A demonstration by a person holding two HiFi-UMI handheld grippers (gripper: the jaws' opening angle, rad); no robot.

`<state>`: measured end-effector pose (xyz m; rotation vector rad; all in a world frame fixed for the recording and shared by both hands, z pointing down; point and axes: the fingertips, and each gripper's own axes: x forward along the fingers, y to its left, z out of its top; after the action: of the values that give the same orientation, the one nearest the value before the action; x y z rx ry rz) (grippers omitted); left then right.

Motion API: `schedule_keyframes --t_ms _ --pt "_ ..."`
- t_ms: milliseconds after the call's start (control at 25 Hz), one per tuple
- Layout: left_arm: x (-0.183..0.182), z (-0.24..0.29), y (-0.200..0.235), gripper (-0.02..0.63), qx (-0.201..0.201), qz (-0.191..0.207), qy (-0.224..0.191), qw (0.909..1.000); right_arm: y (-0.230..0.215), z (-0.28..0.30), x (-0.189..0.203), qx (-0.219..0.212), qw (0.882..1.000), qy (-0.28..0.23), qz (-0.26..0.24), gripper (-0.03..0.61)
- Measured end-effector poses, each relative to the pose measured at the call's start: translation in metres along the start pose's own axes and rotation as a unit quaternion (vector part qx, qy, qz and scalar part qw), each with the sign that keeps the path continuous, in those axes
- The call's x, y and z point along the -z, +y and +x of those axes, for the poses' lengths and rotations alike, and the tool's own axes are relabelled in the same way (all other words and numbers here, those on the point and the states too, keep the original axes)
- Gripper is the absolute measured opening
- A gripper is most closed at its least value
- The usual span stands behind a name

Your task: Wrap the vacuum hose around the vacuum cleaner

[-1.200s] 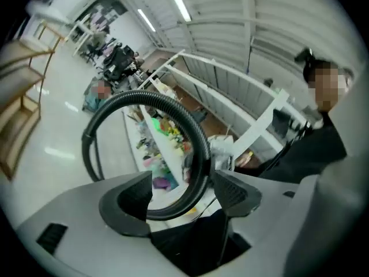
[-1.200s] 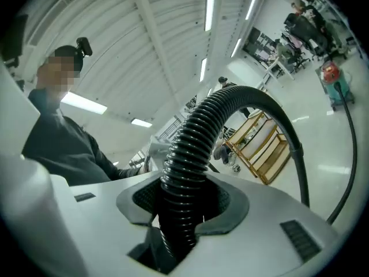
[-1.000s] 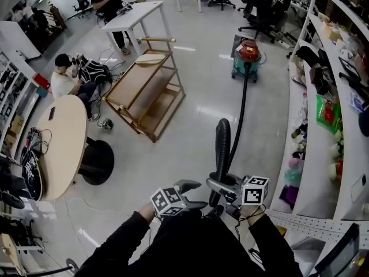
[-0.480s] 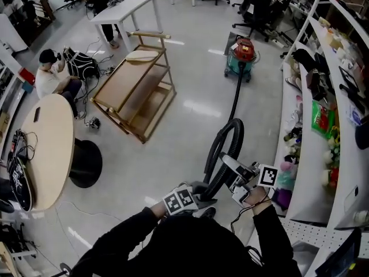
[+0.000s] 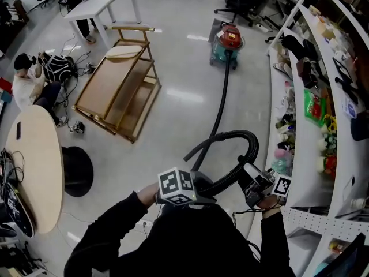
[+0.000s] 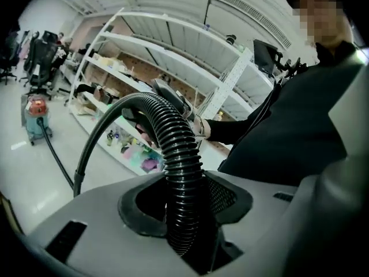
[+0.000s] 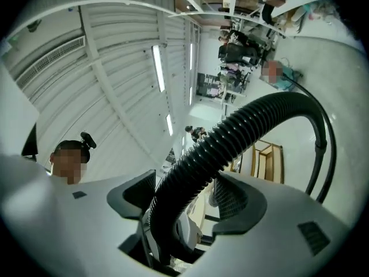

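Ribbed black hose curves, probably plastic.

Black long sleeves, pale grey tongs, black-and-white marker cubes

Glossy pale floor; tipped wooden rack; white shelving

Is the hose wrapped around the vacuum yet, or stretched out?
Stretched out, not wrapped. The hose runs across the floor from the vacuum cleaner to a loop by the person; none circles the machine.
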<state>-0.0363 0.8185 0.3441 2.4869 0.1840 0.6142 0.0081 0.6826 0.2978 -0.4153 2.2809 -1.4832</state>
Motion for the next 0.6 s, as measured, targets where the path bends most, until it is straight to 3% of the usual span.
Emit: schedule_keyframes --t_ms 80,160,280,360,440,520,560,600 --pt "0.001 0.0 0.006 0.183 0.025 0.001 0.026 0.9993 -0.003 -0.012 -0.005 0.007 0.999 -0.04 0.002 0.302" --pt "0.0 0.001 0.012 0.183 0.042 0.007 0.045 0.9981 -0.006 -0.025 -0.014 -0.004 0.994 -0.101 0.045 0.319" --pt "-0.002 0.0 0.029 0.183 0.044 -0.006 0.052 0.9977 -0.024 -0.045 -0.028 -0.016 0.965 -0.21 0.157 0.327" --pt "-0.008 -0.006 0.05 0.183 0.036 -0.043 0.031 0.9979 -0.036 -0.057 -0.033 0.003 0.957 -0.239 0.165 0.327" --pt "-0.02 -0.015 0.069 0.183 0.032 -0.089 -0.001 0.9955 -0.037 -0.055 -0.031 0.033 0.974 -0.2 0.099 0.326" --pt "-0.038 -0.025 0.084 0.183 0.035 -0.134 -0.037 0.9897 -0.03 -0.036 -0.012 0.053 0.995 -0.079 -0.025 0.326" --pt "-0.049 -0.028 0.091 0.184 0.036 -0.154 -0.055 0.9858 -0.028 -0.024 0.004 0.06 0.994 0.001 -0.095 0.326" --pt "-0.062 -0.031 0.098 0.184 0.036 -0.171 -0.071 0.982 -0.029 -0.014 0.022 0.061 0.982 0.082 -0.162 0.327"
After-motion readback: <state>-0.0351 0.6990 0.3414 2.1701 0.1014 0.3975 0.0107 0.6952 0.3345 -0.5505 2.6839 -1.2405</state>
